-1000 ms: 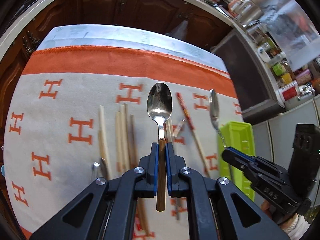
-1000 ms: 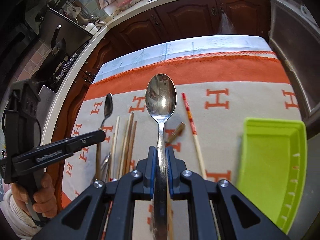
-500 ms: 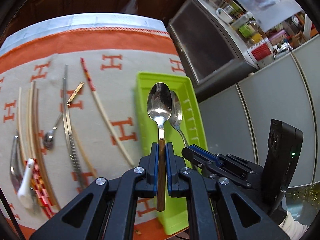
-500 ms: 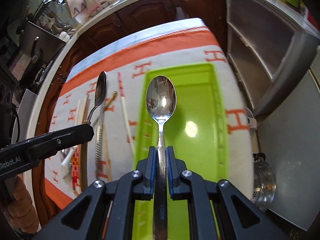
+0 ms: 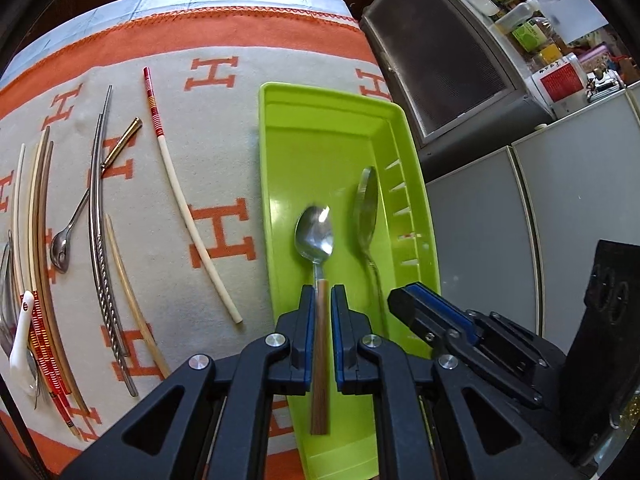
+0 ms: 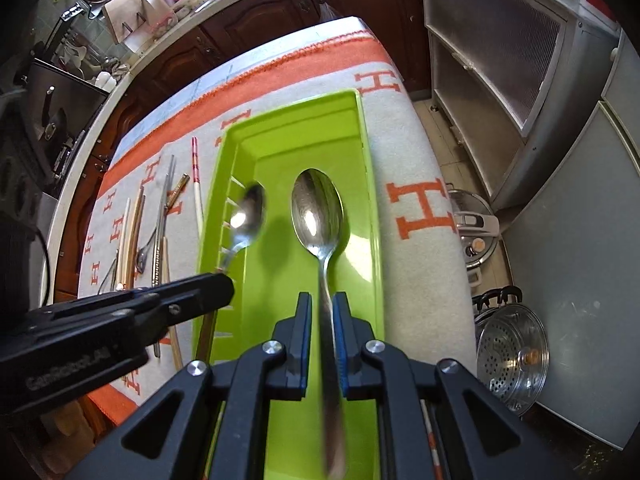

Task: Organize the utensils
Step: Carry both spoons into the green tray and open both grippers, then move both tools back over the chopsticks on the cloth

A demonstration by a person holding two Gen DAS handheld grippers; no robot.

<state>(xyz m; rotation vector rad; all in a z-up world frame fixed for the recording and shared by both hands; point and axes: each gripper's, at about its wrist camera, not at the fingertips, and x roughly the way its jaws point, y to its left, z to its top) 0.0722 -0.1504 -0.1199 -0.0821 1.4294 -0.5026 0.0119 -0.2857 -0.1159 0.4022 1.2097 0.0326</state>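
Note:
My left gripper [image 5: 320, 300] stands open over the green tray [image 5: 320, 128]; the wooden-handled spoon [image 5: 314, 236] hangs blurred between its parted fingers, untouched by the pads. My right gripper [image 6: 322, 308] is also open over the tray [image 6: 296, 124], and the all-metal spoon [image 6: 320, 208] lies loose between its fingers. Each spoon shows in the other view: the metal spoon [image 5: 367, 208] on the right in the left wrist view, the wooden-handled spoon [image 6: 249, 216] on the left in the right wrist view. The left gripper's fingers [image 6: 192, 292] reach in from the left.
Several chopsticks, among them a white one with a red striped end [image 5: 176, 176], a small spoon [image 5: 62, 248] and a twisted metal pair [image 5: 100, 232], lie on the orange-and-beige cloth left of the tray. A cabinet [image 5: 440, 60] and pots [image 6: 512, 352] stand to the right.
Both grippers have come down over the green tray and opened their fingers. Both spoons have come loose and sunk toward the tray floor.

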